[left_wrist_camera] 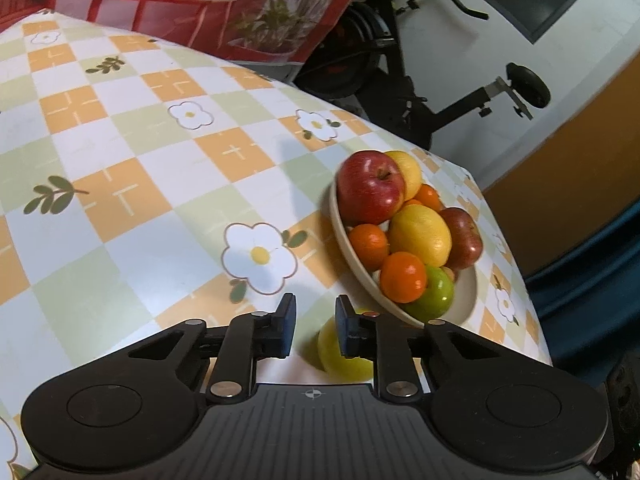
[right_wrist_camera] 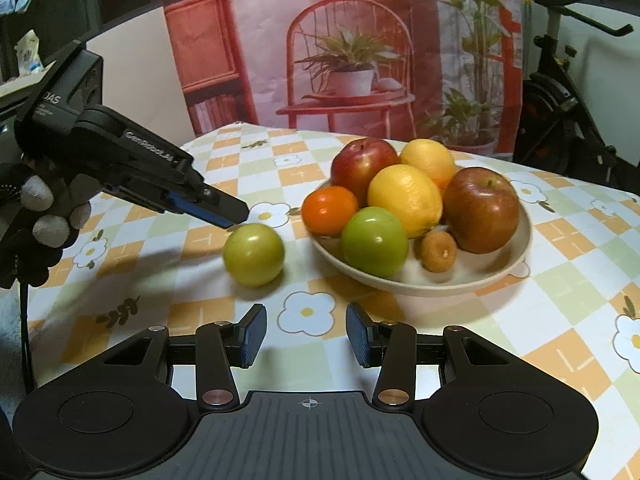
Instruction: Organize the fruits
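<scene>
A cream bowl (right_wrist_camera: 516,268) on the checked table holds red apples (right_wrist_camera: 482,208), lemons (right_wrist_camera: 404,194), an orange (right_wrist_camera: 329,210), a green apple (right_wrist_camera: 374,241) and a small brown fruit (right_wrist_camera: 439,251). The bowl also shows in the left wrist view (left_wrist_camera: 468,292). A loose green apple (right_wrist_camera: 254,255) lies on the cloth left of the bowl. My left gripper (left_wrist_camera: 316,320) is open just above it; the apple (left_wrist_camera: 340,354) shows below its right finger. In the right wrist view the left gripper (right_wrist_camera: 236,216) hovers at the apple's top. My right gripper (right_wrist_camera: 306,334) is open and empty near the front.
A flowered checked tablecloth (left_wrist_camera: 160,152) covers the table. A printed backdrop (right_wrist_camera: 360,52) hangs behind it. An exercise bike (left_wrist_camera: 420,72) stands past the table's far edge. A black speaker box (right_wrist_camera: 72,84) sits at the left.
</scene>
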{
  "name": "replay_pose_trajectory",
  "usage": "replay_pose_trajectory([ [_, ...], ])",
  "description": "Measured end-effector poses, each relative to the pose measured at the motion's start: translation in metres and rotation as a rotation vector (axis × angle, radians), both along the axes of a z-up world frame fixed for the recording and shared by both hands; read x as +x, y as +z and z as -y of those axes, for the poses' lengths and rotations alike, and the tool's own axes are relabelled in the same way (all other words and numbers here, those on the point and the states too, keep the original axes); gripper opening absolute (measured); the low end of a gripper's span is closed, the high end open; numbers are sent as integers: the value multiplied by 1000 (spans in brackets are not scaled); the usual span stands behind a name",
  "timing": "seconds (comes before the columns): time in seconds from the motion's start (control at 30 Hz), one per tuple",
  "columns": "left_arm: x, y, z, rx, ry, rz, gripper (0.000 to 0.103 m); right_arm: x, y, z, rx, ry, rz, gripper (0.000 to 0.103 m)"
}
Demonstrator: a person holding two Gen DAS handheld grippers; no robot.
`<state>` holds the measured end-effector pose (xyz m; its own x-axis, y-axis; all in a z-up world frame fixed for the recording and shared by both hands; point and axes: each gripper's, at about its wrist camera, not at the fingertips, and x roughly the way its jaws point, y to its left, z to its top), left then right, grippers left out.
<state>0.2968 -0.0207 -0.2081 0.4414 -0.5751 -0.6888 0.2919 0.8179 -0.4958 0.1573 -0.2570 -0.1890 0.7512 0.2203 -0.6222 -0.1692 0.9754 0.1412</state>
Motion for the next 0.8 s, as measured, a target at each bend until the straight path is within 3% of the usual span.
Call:
replay_pose_trajectory([
  [0.8, -2, -6, 4, -92, -73, -14, 19, 44, -10, -31, -1, 83, -47, 36],
])
